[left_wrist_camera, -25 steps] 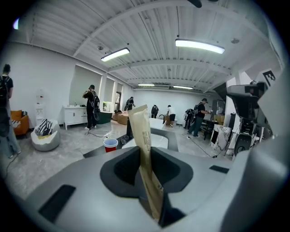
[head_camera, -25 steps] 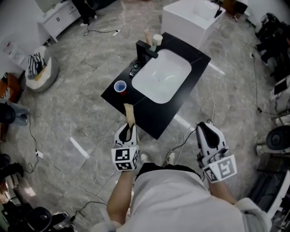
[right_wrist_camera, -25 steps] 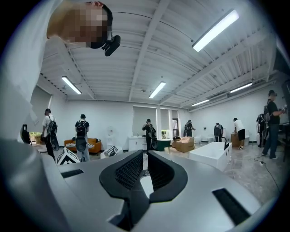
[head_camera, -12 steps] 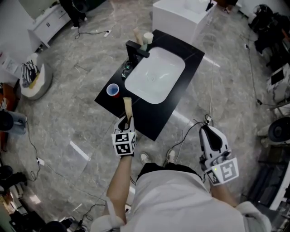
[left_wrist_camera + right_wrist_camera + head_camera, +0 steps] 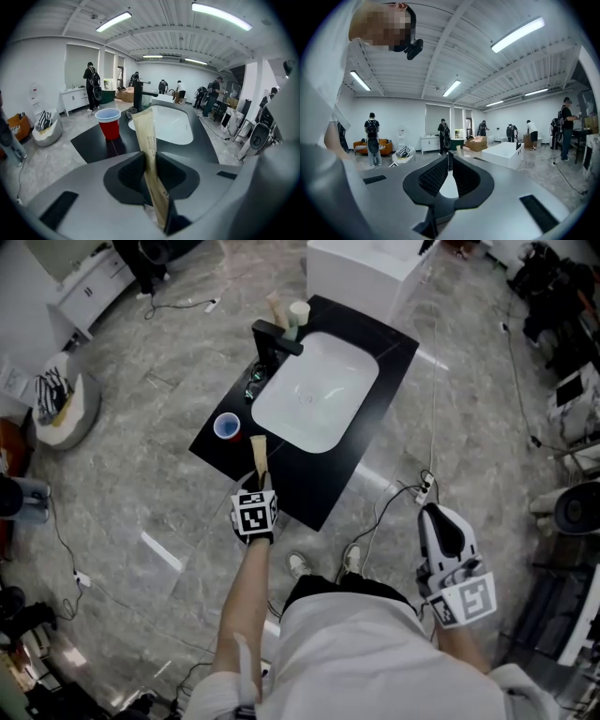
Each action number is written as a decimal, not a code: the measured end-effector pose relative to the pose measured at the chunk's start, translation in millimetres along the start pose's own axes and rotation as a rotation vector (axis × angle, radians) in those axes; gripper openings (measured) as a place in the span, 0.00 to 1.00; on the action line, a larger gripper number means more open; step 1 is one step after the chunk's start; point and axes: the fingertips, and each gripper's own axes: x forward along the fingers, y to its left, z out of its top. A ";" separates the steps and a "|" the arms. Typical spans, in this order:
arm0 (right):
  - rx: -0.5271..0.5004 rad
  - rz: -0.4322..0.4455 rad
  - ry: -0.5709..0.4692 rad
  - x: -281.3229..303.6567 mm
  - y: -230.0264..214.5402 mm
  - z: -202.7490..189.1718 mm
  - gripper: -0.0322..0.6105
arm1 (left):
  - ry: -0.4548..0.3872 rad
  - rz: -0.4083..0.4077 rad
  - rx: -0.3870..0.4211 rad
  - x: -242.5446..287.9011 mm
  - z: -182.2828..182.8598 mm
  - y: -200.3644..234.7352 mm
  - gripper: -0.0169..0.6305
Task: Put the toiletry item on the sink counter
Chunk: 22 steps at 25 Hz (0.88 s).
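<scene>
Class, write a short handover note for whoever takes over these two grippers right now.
Left gripper: shut on the tan packet, held at the black counter's near edge, beside the red cup.
Right gripper: shut, empty, off the counter.
Done: packet picked up and brought to the counter.
Left to do: set it on bare counter, open the jaws.
</scene>
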 end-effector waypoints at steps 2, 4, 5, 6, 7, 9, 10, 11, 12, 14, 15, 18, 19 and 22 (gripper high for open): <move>0.000 -0.004 0.005 0.0 0.2 -0.1 0.13 | 0.022 0.008 0.002 8.2 -5.0 4.2 0.14; 0.000 -0.007 0.006 -0.1 0.1 0.2 0.13 | 0.032 0.012 0.006 13.6 -5.8 6.2 0.14; 0.000 -0.009 0.006 0.0 -0.5 0.1 0.13 | 0.034 0.014 0.007 15.8 -4.9 6.8 0.14; 0.000 -0.011 0.007 0.2 -1.3 0.0 0.13 | 0.038 0.017 0.008 17.7 -4.1 7.5 0.14; 0.001 -0.013 0.008 0.3 -2.1 -0.2 0.13 | 0.041 0.020 0.008 19.4 -3.4 8.4 0.14; 0.002 -0.016 0.010 0.3 -3.9 -0.6 0.13 | 0.048 0.024 0.009 22.4 -2.2 10.0 0.14; 0.002 -0.017 0.011 0.3 -4.6 -0.8 0.13 | 0.051 0.025 0.009 23.9 -1.7 10.6 0.14; 0.003 -0.017 0.011 0.4 -5.0 -1.1 0.13 | 0.055 0.025 0.009 25.5 -1.6 11.2 0.14; 0.004 -0.018 0.010 0.7 -5.2 -1.4 0.13 | 0.061 0.025 0.009 27.0 -1.8 11.8 0.14; 0.007 -0.019 0.010 1.1 -5.0 -1.9 0.13 | 0.076 0.023 0.004 29.8 -3.2 13.2 0.14; 0.008 -0.020 0.011 1.0 -4.9 -2.0 0.13 | 0.084 0.022 0.001 30.9 -4.2 13.7 0.14; 0.010 -0.023 0.011 1.1 -5.7 -1.6 0.13 | 0.112 0.022 0.000 33.9 -6.5 14.8 0.14; 0.011 -0.025 0.011 1.5 -6.4 -1.6 0.13 | 0.118 0.019 0.001 35.6 -6.8 14.7 0.14; 0.011 -0.030 0.013 1.9 -8.1 -2.8 0.13 | 0.126 -0.004 -0.003 42.1 -8.7 11.5 0.14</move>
